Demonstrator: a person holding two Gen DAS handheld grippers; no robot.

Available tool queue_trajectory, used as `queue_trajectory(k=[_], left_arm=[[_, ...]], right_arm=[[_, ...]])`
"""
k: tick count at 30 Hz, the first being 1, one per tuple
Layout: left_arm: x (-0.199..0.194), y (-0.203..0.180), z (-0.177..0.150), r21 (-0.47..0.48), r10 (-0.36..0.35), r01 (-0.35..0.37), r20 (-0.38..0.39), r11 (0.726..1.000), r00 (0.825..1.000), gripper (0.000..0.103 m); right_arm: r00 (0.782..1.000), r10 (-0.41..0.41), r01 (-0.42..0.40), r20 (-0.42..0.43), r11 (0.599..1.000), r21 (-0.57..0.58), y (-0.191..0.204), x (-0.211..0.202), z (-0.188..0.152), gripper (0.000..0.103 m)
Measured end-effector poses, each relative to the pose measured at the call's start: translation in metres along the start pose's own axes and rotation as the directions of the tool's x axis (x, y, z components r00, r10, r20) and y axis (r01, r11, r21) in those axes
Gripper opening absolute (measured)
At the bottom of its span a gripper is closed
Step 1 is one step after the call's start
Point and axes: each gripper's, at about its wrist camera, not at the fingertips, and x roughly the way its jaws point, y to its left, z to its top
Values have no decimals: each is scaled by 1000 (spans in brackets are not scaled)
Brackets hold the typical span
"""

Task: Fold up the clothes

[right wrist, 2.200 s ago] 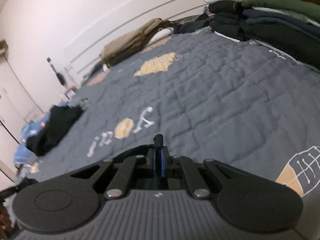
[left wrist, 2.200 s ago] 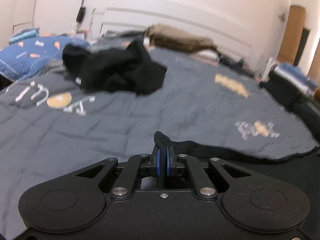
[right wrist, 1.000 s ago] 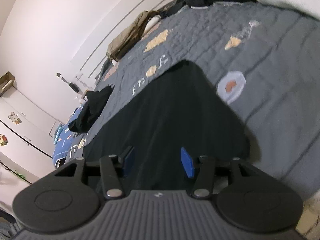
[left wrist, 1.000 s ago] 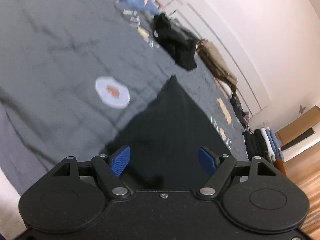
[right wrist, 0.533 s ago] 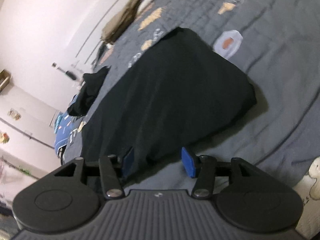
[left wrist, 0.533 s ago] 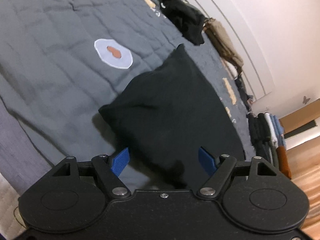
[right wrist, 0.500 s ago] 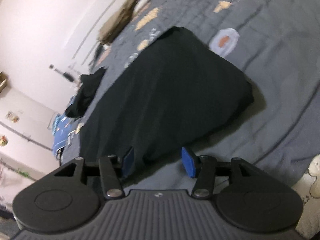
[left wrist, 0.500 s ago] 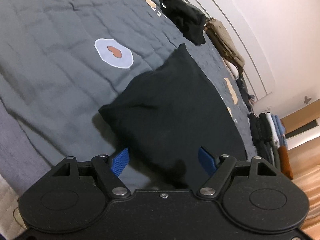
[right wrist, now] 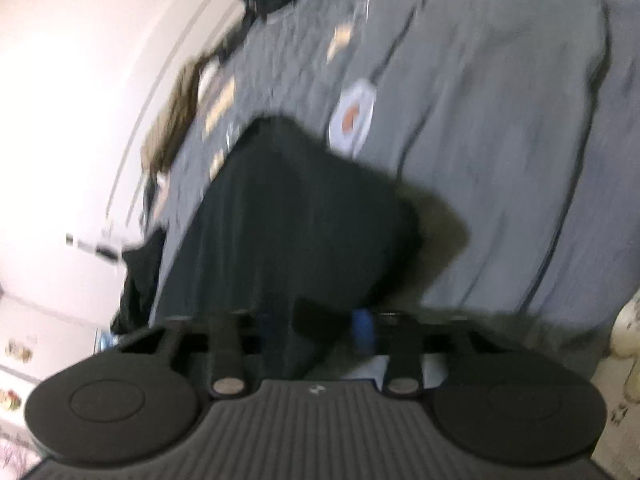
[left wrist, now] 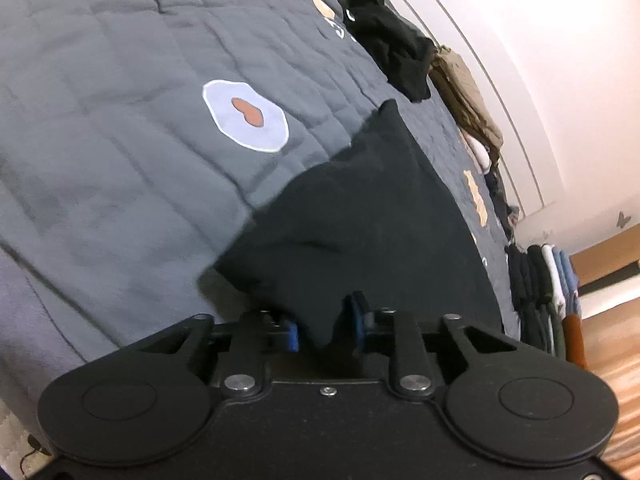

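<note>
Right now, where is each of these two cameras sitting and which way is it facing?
Left wrist: behind the left gripper, aimed down along its closing blue pads at the black garment on the grey quilt; only that gripper shows.
Right wrist: behind the right gripper, blurred, shut on the same garment; only that gripper shows.
Shared: the garment, quilt and egg patch.

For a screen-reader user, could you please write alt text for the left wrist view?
The left tongs are closing on the near edge of a black folded garment lying on a grey quilted bedspread. Behind it lie a crumpled black garment and, far right, a stack of folded clothes.
</note>
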Motion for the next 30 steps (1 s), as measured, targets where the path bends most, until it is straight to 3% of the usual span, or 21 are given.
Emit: queue_trajectory(k=[3,7,9,11,15,17,21,24,27,30], left_arm=[[-11,0,3,-6,-26,26,30,1000,999,13],[-29,0,7,-49,-70,74,65,996,995,11],[-26,0,6,-43,-53,54,37,998,998,12],[-17,2,5,-39,-20,20,-6,999,1000,16],[-8,6,6,-50,37,-38,-10,998,999,29],[-11,2,10,-23,38,-38,30,999,999,29],[-25,11,20,-78,28,-20,101,997,994,20],[-28,11,20,-66,47,-40,106,997,993,19],[-34,15,19,-116,68,-57,95,992,993,19],[-38,11,21,-78,121,-114,92,990,988,22]], right_arm=[[997,41,-41,64,999,-10,4,-11,3,3],[984,69,-49,165,991,-123,20,-27,4,3],[975,80,-44,205,984,-175,27,-33,5,3],[985,25,5,173,986,-169,24,-27,11,3],[995,-62,66,74,996,-56,0,-13,16,3],[995,-74,77,68,996,-48,-3,-11,17,3],[994,-75,79,83,996,-48,-1,-12,18,3],[994,-76,79,76,996,-38,-2,-12,16,3],[994,-75,79,76,996,-52,-1,-15,15,3],[994,-93,96,59,993,-62,-3,-13,14,3]])
